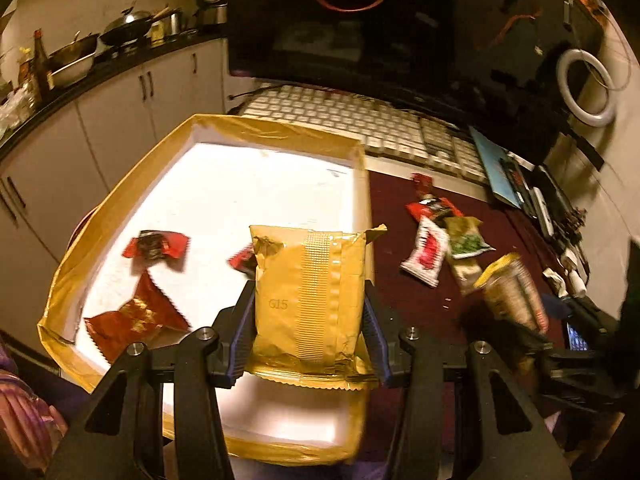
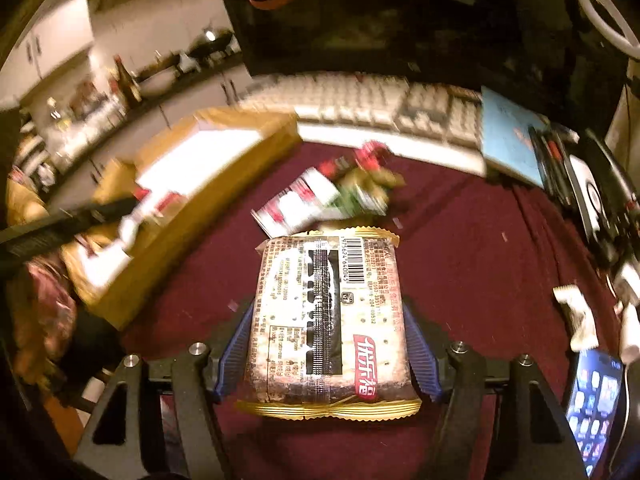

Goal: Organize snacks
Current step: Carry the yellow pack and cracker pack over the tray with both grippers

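My left gripper (image 1: pixel 308 312) is shut on a plain gold snack packet (image 1: pixel 310 300) and holds it over the near right part of a gold-rimmed box (image 1: pixel 120 196) with a white floor. Three red snack packets (image 1: pixel 138 318) lie in the box. My right gripper (image 2: pixel 330 332) is shut on a cracker packet (image 2: pixel 328 320) with a barcode, above the dark red table mat (image 2: pixel 480 248). The cracker packet also shows in the left wrist view (image 1: pixel 514 292), blurred. A small pile of snack packets (image 1: pixel 440 240) lies on the mat; it also shows in the right wrist view (image 2: pixel 332 196).
A white keyboard (image 1: pixel 360 120) and a dark monitor (image 1: pixel 400 28) stand behind the box. A blue booklet (image 2: pixel 508 136), pens and a phone (image 2: pixel 596 404) lie at the right. A kitchen counter (image 1: pixel 80 68) with pots runs at the far left. The box shows in the right wrist view (image 2: pixel 200 216).
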`<state>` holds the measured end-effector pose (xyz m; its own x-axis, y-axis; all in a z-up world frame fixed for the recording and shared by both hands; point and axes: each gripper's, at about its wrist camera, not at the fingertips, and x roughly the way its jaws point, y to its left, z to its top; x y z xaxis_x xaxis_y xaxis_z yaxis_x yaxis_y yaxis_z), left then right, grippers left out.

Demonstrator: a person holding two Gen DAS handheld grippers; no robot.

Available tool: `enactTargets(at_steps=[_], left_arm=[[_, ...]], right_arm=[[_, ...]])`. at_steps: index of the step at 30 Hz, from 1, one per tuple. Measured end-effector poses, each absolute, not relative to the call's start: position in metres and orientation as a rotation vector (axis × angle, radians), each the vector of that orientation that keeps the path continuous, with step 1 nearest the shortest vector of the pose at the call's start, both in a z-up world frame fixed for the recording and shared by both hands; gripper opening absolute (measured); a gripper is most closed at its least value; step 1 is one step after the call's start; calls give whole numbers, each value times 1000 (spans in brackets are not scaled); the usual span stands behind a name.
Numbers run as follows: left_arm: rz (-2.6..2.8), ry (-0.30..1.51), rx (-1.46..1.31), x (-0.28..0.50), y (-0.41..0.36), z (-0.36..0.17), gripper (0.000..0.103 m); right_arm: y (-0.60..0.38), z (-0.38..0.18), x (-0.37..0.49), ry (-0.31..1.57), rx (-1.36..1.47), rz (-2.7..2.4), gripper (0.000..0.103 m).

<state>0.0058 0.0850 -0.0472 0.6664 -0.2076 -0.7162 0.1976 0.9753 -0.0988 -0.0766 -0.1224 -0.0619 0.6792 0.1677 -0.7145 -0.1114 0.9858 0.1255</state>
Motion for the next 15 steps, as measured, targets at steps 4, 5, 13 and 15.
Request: enactTargets(at_steps=[4,5,13,15], left_arm=[[-195,811,-18,15,97,-48,47],[-188,812,-19,17,102,-48,47],[-158,813,-68,43,140,-42,47],[-144,814,-75,59,152,-35,47]], right_arm=[[-100,-40,-67,757,104,258,70],[-90,-36,-61,748,101,282,70],[-31,-14,-11,722,64,379,70],[-9,-12,15,737,48,386,70]])
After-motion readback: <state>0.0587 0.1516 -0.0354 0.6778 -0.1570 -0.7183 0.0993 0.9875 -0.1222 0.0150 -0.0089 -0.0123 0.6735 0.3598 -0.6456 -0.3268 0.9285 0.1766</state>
